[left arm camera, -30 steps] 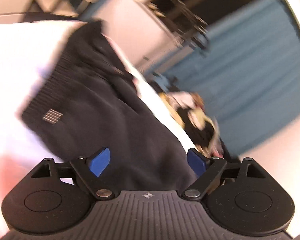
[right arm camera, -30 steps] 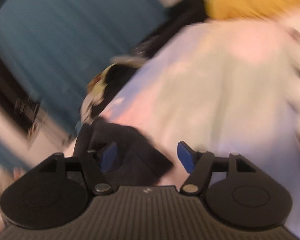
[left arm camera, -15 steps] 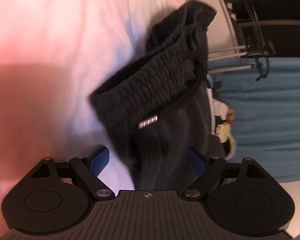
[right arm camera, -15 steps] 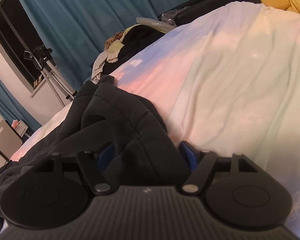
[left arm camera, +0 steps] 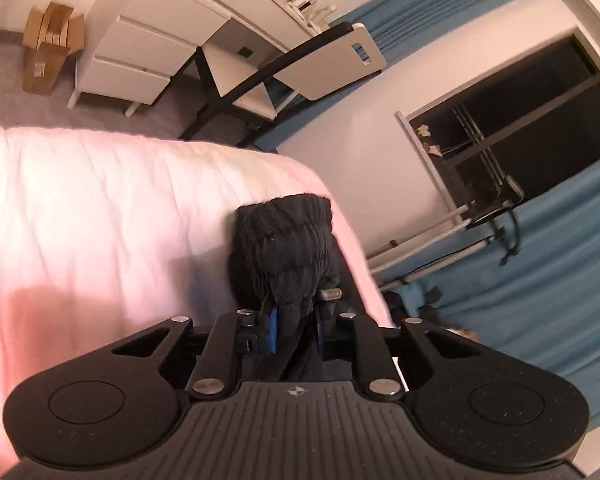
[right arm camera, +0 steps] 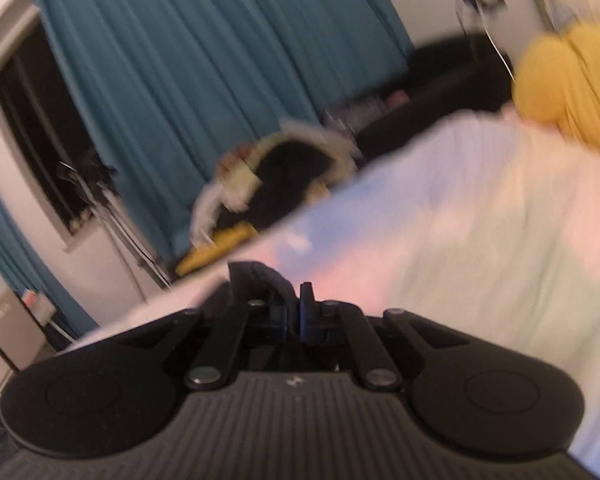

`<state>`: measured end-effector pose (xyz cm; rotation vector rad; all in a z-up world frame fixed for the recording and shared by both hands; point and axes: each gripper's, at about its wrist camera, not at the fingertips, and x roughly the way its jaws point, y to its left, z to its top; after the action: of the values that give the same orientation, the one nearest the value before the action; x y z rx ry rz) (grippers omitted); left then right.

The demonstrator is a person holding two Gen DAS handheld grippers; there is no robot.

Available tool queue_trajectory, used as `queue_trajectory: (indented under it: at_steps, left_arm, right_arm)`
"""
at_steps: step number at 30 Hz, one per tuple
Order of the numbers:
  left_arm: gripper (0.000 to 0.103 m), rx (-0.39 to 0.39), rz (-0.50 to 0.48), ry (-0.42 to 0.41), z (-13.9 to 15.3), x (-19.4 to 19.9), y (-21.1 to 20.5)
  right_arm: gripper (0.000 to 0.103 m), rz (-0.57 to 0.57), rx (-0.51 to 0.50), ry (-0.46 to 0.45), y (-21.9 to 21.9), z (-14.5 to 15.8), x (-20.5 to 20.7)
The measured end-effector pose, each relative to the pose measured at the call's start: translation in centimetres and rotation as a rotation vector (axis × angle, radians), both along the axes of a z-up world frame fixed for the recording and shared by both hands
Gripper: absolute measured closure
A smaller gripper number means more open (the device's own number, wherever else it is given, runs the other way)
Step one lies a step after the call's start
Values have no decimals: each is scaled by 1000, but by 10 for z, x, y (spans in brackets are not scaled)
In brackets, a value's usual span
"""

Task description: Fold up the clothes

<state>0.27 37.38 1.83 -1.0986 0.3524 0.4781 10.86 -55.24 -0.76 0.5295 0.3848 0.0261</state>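
The left gripper has its two blue-padded fingers pinched narrowly on one black ribbed-knit garment, whose bunched waistband rises just ahead of the fingertips above the white quilted bed cover. The right gripper is likewise clamped on a fold of that black cloth, which pokes out just left of its fingers.

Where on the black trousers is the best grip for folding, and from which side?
The ribbed waistband, a thick bunched edge that suits a pinch. Come in along the white bed from the hem side, as the left gripper has, its jaws shut on it.
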Motion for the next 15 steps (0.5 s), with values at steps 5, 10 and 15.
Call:
queue_trajectory:
  at_steps: [5, 10, 15]
  left_arm:
    - [84, 0, -21, 50, -21, -30, 22]
    - [84, -43, -57, 121, -71, -50, 31]
    - [84, -89, -48, 87, -56, -39, 39]
  right_arm:
    - [98, -43, 22, 137, -13, -21, -38]
    - [98, -122, 212, 461, -32, -101, -65]
    - [99, -147, 251, 387, -27, -61, -31]
